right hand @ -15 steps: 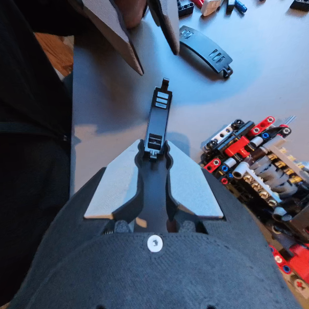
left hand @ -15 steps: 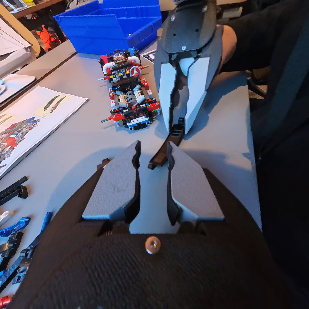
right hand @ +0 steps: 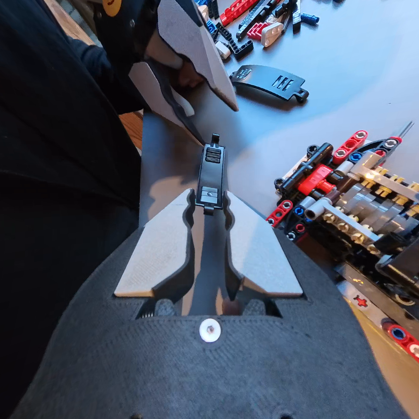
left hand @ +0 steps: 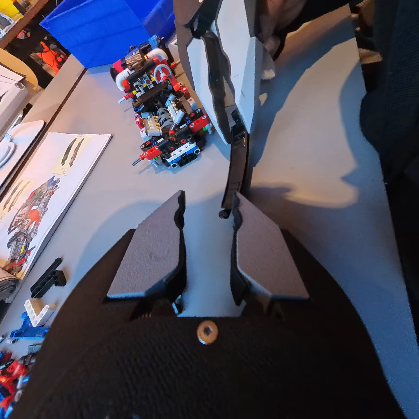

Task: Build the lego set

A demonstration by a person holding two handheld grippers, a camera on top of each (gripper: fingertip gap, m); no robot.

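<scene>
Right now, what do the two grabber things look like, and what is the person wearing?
Both look the same. The left gripper and right gripper each have a rough, woven-looking black body with one silver screw in the middle. Their two fingers are flat grey wedges that taper to points, with wavy black inner edges. No cables show. The person wears a dark sleeve.

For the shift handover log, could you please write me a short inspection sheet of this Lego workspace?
Surface: grey table, bare near its edge.
Job's things: black curved panel; half-built chassis; second black panel lying flat; instruction booklet.
Clutter: loose pieces in a heap.
Grippers: right gripper shut on the black curved panel; left gripper open, one finger beside the panel's far end.
Cables: nothing seen.
Surroundings: blue bin behind the chassis.
</scene>
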